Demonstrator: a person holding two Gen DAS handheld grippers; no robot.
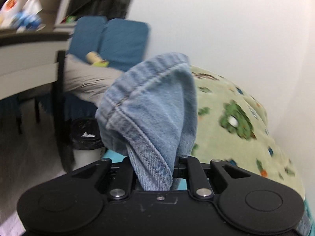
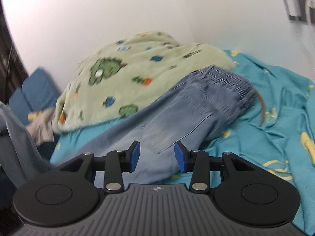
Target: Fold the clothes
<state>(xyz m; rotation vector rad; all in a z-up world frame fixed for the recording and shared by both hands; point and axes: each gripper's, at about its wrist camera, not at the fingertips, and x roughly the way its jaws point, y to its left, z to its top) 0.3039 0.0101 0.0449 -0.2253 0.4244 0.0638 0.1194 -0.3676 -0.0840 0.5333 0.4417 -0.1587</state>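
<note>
Light blue jeans lie across the teal bed sheet, with the elastic waistband at the far end against a green blanket. My left gripper is shut on a hem end of the jeans and holds it lifted in front of the camera. That lifted leg also hangs at the left edge of the right wrist view. My right gripper is open, its blue pads just above the jeans near the back pocket.
A green dinosaur-print blanket is heaped on the bed against the white wall. A desk, blue cushions, grey cloth and a lined bin stand to the left of the bed.
</note>
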